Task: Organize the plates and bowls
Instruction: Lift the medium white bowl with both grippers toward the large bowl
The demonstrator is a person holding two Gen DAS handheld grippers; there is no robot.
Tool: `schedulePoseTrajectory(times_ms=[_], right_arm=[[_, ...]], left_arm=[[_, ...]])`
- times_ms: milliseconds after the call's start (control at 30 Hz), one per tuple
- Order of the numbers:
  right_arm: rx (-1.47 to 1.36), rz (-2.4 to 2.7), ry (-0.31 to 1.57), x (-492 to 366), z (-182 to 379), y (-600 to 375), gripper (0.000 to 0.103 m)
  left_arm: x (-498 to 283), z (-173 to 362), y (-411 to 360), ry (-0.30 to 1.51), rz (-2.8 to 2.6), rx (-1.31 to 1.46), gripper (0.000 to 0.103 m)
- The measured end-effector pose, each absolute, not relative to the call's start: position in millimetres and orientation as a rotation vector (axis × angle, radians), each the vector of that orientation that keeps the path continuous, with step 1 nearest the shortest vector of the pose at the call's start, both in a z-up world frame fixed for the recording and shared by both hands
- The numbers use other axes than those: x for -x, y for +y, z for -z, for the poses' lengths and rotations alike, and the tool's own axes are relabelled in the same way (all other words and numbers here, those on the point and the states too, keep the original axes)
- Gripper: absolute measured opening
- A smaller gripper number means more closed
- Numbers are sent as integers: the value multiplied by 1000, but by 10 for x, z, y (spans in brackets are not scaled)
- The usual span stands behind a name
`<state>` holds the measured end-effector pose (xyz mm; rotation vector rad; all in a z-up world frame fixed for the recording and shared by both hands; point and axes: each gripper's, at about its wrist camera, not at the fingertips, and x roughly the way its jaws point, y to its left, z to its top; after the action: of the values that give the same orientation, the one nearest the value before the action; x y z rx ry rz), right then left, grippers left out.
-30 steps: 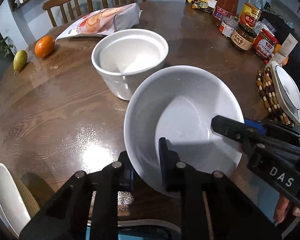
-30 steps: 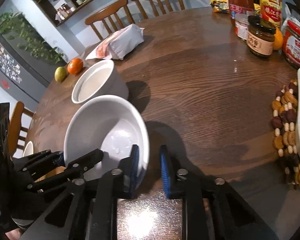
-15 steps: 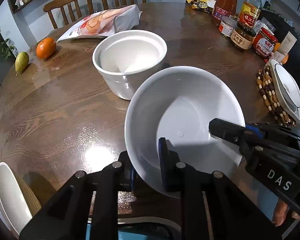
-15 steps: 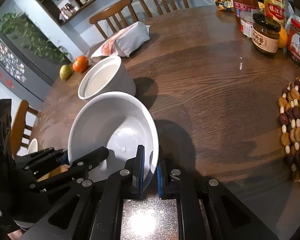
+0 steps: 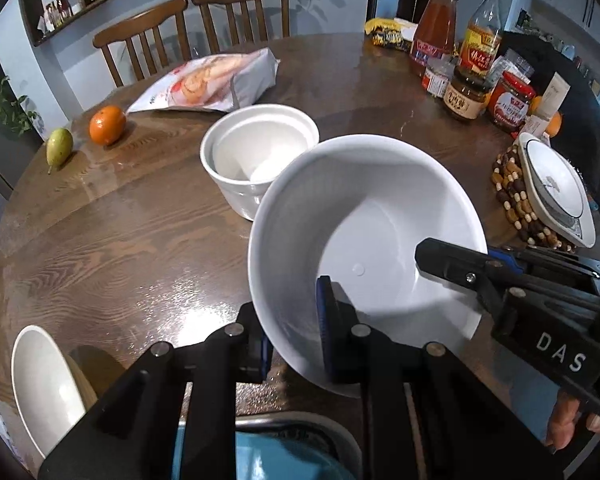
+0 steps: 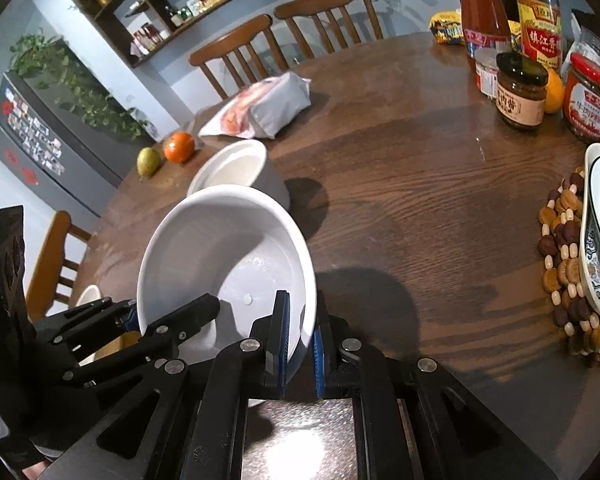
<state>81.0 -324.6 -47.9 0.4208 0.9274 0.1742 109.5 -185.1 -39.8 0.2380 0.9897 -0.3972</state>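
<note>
Near the counter's left edge sit a pear and an orange, out of the way. Further right, by the near edge, the left tool and right tool each pinch the big white bowl's rim, sharing its weight; it tilts just before the nested bowls, likely bound there.

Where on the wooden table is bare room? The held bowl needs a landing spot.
Bare wood lies between the deep white ceramic bowl and the beaded trivet, and left of that bowl toward the orange. Jars crowd the far right.
</note>
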Motion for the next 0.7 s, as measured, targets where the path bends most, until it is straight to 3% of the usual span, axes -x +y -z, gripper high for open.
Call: schedulePoseTrajectory(times_ms=[700], right_arm=[[-345, -202, 866, -513, 116, -2684, 11]], left_arm=[[-667, 53, -1250, 891, 375, -177, 17]])
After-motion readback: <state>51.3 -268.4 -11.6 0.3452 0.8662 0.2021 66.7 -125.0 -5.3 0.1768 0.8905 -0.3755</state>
